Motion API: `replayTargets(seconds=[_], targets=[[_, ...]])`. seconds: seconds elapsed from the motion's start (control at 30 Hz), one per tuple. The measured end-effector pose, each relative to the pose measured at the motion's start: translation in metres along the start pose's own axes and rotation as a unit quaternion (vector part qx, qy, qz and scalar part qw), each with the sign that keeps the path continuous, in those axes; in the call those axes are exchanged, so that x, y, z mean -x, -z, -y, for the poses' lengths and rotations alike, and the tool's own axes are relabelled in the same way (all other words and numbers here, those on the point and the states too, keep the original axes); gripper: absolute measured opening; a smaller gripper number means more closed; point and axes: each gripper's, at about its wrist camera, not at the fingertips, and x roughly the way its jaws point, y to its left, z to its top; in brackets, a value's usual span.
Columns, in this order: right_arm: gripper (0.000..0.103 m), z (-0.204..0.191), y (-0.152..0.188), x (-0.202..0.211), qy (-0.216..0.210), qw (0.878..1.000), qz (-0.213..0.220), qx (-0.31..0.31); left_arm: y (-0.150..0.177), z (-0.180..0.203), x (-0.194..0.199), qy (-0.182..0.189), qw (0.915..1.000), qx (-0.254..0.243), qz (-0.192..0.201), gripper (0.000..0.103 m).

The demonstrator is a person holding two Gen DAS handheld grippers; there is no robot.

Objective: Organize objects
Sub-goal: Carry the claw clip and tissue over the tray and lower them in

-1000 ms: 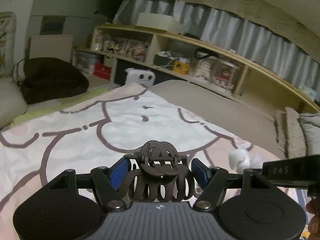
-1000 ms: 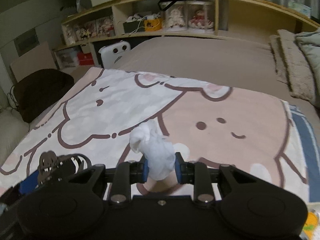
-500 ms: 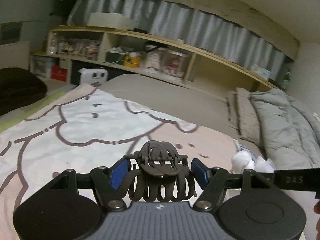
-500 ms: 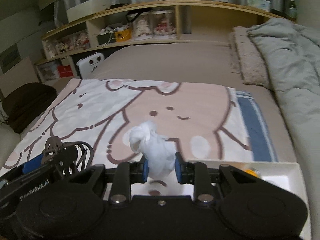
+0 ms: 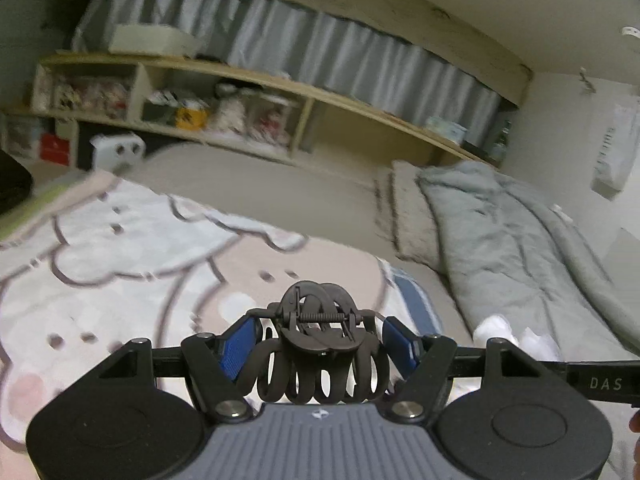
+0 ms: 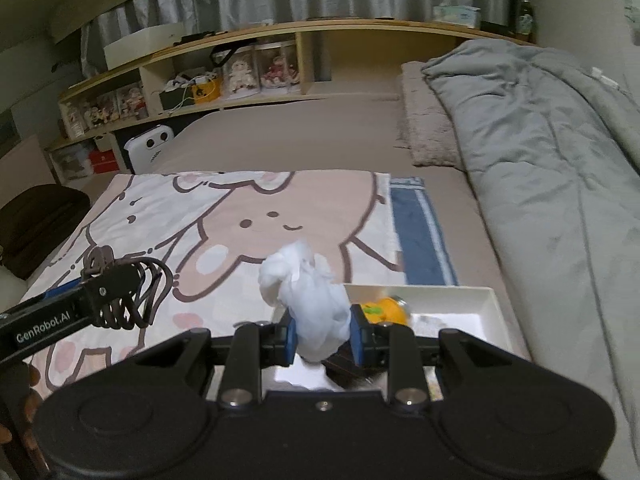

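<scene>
So the left gripper point(image 5: 318, 340) has a dark brown claw hair clip point(image 5: 320, 354) sitting crosswise between its blue pads point(image 5: 238, 344), about half open, with both pads pressed against the clip's ends. The clip's spring and hinge point up, the curved teeth hang down toward the gripper body. In the right wrist view you can see that same clip point(image 6: 128, 292) off to the left, held up over the blanket.

The right gripper point(image 6: 322, 336) is pinched nearly closed on a crumpled white tissue wad point(image 6: 308, 300). The wad bulges up out of the top of the fingers, and the pads squeeze its lower part.

Both are up in the air above a cartoon animal blanket point(image 6: 224, 216) spread on a bed. Just past the right gripper's fingers there's a shallow white box point(image 6: 490, 304) lying on the blanket's near right corner, beside the blue stripe. Inside it is an orange toy thing point(image 6: 386, 308), kind of blurry, so I can't tell what it really is, plus something dark low down that's mostly hidden behind the fingers.

A grey duvet point(image 6: 540, 152) is bunched along the right side of the bed, and a long wooden shelf point(image 6: 280, 32) runs along the far wall.
</scene>
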Motion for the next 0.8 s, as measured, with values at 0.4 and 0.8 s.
replayTargets(seconds=[0.4, 0.8], targets=[[0.027, 0.062, 0.055, 0.036, 0.058, 0.997, -0.051, -0.01, 0.05, 0.056, -0.004, 0.114, 0.9872, -0.034, -0.106, 0.07], [0.027, 0.085, 0.111, 0.019, -0.004, 0.979, -0.199, 0.044, 0.078, 0.074, -0.01, 0.164, 0.9705, -0.03, -0.174, 0.07]])
